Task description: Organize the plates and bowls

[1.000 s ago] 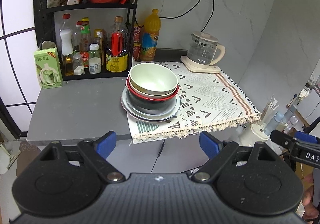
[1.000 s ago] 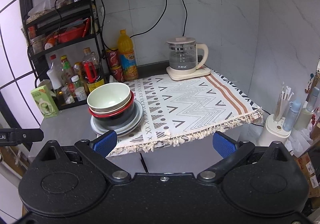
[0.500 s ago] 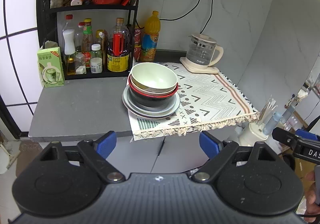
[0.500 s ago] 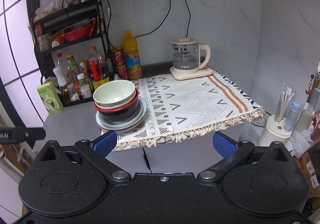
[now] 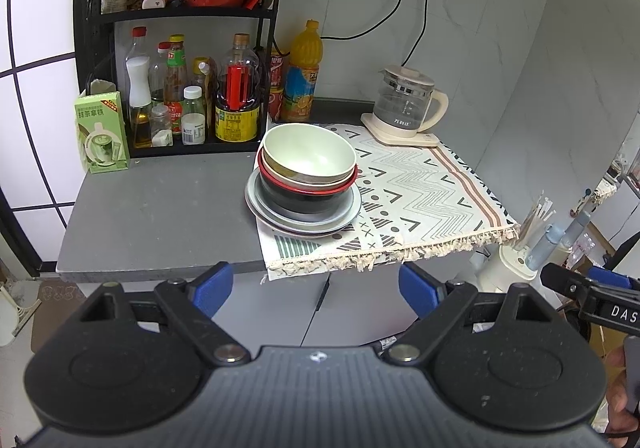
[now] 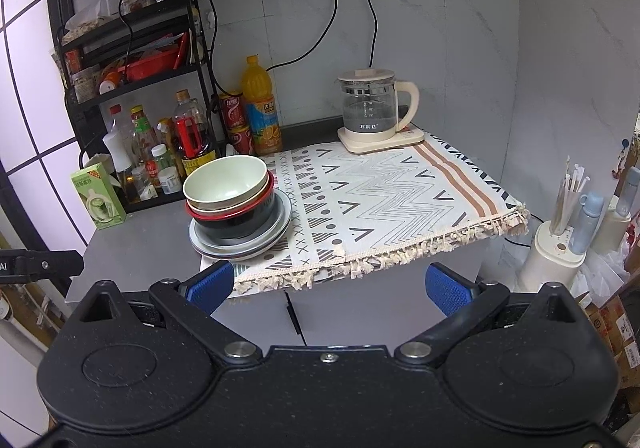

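A stack stands on the counter at the left edge of the patterned cloth (image 5: 420,191): a pale green bowl (image 5: 310,155) on top, a red-rimmed black bowl (image 5: 308,193) under it, and grey plates (image 5: 260,203) at the bottom. The stack also shows in the right wrist view: green bowl (image 6: 226,181), black bowl (image 6: 236,221), plates (image 6: 280,226). My left gripper (image 5: 316,290) is open and empty, held back from the counter's front edge. My right gripper (image 6: 328,286) is open and empty, also in front of the counter.
A black rack with sauce bottles (image 5: 192,103) stands at the back left, with a green carton (image 5: 102,131) beside it. An orange juice bottle (image 5: 304,75) and a glass kettle (image 5: 404,103) stand at the back. A white holder with sticks (image 6: 560,244) stands right of the counter.
Both grippers have drawn back and risen a little, so the counter and the stack look smaller and farther. The stack has not moved. Both grippers stay open.
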### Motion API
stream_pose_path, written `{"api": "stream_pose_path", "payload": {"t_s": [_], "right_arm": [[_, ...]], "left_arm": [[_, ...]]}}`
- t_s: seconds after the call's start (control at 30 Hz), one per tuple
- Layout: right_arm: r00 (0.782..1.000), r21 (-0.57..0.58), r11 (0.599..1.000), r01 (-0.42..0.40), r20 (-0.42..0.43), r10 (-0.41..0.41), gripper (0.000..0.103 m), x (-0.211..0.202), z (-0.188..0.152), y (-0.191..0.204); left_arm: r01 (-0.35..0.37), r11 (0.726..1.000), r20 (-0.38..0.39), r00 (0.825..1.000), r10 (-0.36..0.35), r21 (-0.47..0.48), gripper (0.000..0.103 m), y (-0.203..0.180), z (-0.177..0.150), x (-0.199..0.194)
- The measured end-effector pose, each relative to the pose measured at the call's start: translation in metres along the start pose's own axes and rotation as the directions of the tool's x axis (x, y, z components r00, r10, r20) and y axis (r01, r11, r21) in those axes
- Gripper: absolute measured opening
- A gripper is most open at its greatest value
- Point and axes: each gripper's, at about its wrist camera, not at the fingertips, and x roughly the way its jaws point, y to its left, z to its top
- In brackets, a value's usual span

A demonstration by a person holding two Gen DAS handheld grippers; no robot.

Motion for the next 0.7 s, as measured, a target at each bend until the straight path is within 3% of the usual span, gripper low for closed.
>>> {"api": "stream_pose_path", "payload": {"t_s": [0.7], "right_arm": [[1.0, -0.01, 1.0, -0.004, -0.006, 0.004, 0.103, -0.0041, -0.0012, -0.0003]], "left_arm": [[0.001, 1.0, 0.005, 1.0, -0.001, -0.006, 0.089, -0.001, -0.0035, -0.0045]]}}
